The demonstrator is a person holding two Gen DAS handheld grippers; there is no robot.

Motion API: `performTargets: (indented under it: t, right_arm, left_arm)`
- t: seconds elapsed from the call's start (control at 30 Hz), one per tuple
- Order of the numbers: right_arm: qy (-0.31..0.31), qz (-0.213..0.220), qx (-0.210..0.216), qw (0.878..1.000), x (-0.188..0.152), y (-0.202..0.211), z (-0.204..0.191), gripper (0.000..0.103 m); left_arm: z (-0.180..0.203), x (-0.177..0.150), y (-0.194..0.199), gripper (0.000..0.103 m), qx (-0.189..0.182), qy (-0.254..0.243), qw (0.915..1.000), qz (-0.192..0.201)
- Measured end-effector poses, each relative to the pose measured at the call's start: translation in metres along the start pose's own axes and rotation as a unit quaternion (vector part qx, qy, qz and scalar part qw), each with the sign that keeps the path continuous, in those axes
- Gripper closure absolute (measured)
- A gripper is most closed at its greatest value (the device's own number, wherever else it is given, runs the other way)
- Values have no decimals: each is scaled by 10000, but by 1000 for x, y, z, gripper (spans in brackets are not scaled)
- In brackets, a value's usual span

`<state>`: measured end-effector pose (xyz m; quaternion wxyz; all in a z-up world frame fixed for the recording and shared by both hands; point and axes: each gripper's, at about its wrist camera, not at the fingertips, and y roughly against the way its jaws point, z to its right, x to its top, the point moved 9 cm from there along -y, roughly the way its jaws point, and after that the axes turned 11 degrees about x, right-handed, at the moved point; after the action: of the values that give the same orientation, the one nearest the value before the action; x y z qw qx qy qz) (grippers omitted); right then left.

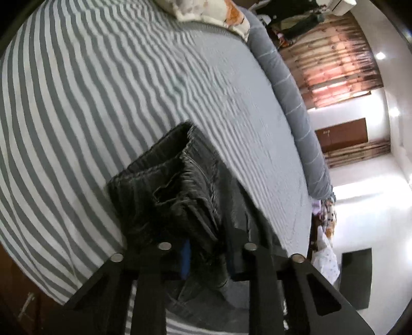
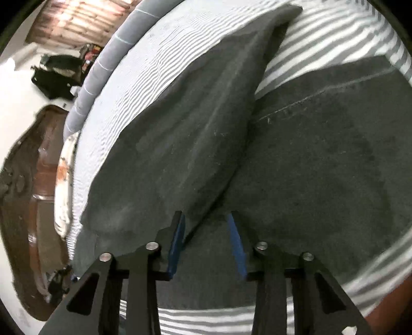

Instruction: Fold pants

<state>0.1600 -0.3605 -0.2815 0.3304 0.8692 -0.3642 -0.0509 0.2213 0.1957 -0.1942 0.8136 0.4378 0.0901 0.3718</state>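
Pants [image 1: 177,185], one dark pair, lie bunched on the striped bedsheet [image 1: 77,116]; the left gripper [image 1: 207,247] clamps their fabric. Right view: two trouser legs spread flat, right gripper [image 2: 207,232] jaws apart over them.

A bed [image 1: 85,108] covered in a grey-and-white striped sheet fills most of the left wrist view, with a long grey bolster [image 1: 291,103] running along its edge from about 1 o'clock toward 4 o'clock and a white pillow with orange print [image 1: 206,10] at 12 o'clock. Beyond the bolster, a wood-slat wall panel [image 1: 334,67] sits near 2 o'clock above a brown cabinet [image 1: 342,134] at 3 o'clock, with glossy white floor [image 1: 365,219] and a dark mat [image 1: 358,278] toward 4 o'clock. In the right wrist view, dark brown wooden furniture [image 2: 28,185] stands at 9 o'clock beside the bed.
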Motion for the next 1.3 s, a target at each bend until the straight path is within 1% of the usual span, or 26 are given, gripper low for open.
performTargets:
  t: [0.13,0.2,0.27,0.33,0.4,0.57,0.63,0.73,0.83,0.9,0.97,1.03,1.13,1.23,1.3]
  right_arm:
    - [-93,-67,665,9977,-7,-15,-9,72]
    - [-168,-108,1035,9944,-12,-27,-16,72]
    - [-163,-100,1268,9917,-12,-34,-21,71]
    - [-195,98,1533,9879,-3,-31,-24,71]
    - [-421,441,1854,9808,16,-26,-23,71]
    - [-832,1039,2028,9701,53,-9,-6,71]
    - [-849,1118,2002,9696,60,-7,-5,71]
    - [-693,1291,1900,9708,74,2,-9,71]
    - [-694,1436,1836,9700,87,13,-4,72]
    - [-694,1500,1774,9702,92,18,-2,79]
    - [-693,1561,1795,9688,96,24,0,82]
    - [-644,1582,1784,9690,99,30,-2,87]
    - [-569,1545,1622,9729,98,33,3,93]
    - [-559,1571,1312,9772,102,37,9,97]
    - [-394,1582,955,9820,102,43,9,98]
  left_arm:
    - [20,18,12,89,-165,45,9994,305]
    - [29,25,15,90,-156,1,9990,414]
    - [37,31,14,90,-167,-8,9988,457]
    - [40,33,15,90,-136,-6,9986,506]
    - [43,37,14,90,-74,-41,9985,535]
    - [37,40,8,90,56,-60,9985,544]
    - [33,41,7,90,120,-66,9984,555]
    - [29,40,5,90,214,-89,9982,559]
    - [27,43,2,90,247,-120,9980,563]
    - [26,43,1,90,280,-122,9979,566]
    - [24,43,0,90,304,-118,9979,562]
    - [23,43,-2,90,339,-161,9977,563]
    - [21,43,-5,90,422,-249,9973,546]
    - [17,45,-9,90,497,-271,9971,503]
    - [17,46,-11,90,567,-333,9967,473]
